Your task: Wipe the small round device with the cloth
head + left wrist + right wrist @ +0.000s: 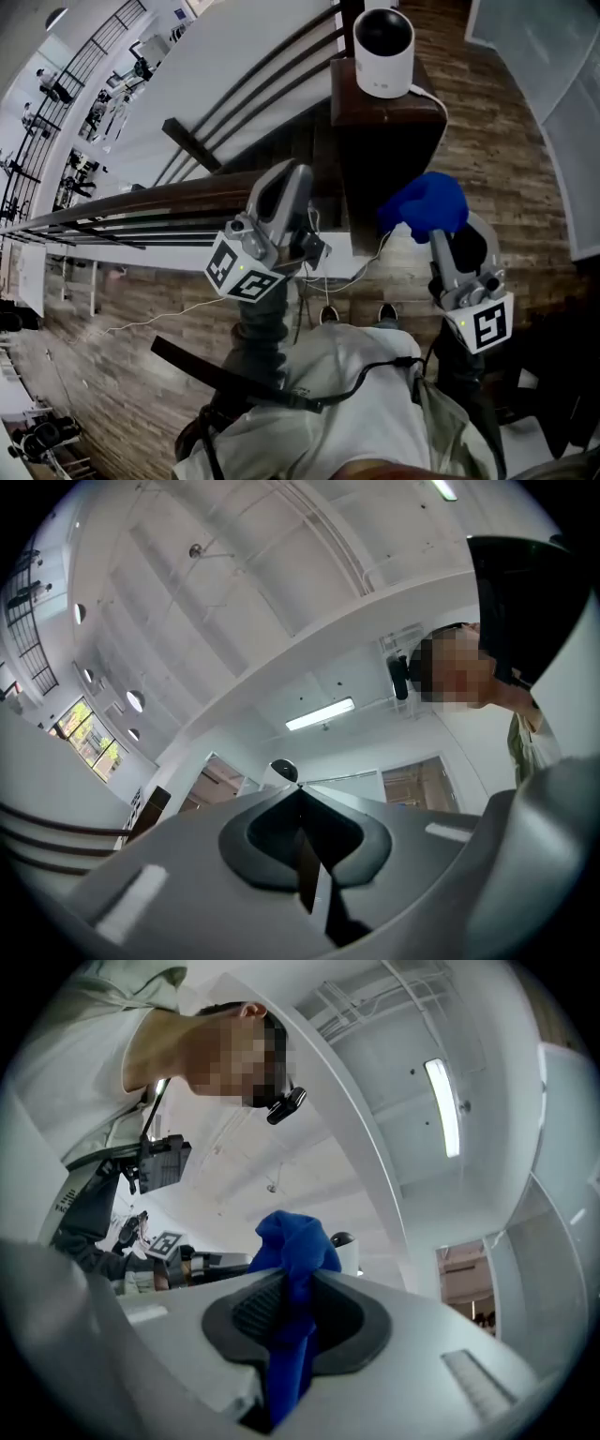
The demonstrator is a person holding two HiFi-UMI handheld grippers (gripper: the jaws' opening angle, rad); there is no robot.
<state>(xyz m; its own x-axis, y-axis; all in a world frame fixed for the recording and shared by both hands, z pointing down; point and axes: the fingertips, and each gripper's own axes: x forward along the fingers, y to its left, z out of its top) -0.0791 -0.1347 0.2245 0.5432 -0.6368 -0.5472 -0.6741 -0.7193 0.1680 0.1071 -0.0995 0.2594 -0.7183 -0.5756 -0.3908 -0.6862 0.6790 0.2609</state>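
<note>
From the person's head: looks steeply down over the torso, near onto the left gripper [289,178] and right gripper [452,246], farther onto the white round device [383,53] on its dark wooden stand [384,122].

From the left gripper: sits close behind the jaws, faces up to the ceiling, catches the device small just past the tips.

From the right gripper: likewise tilted upward, close on the jaws pinching the blue cloth [291,1241], the same device peeping behind.

Shared by all three: the device. Shared by both gripper views: the head-worn camera [286,1102], seen from below.
</note>
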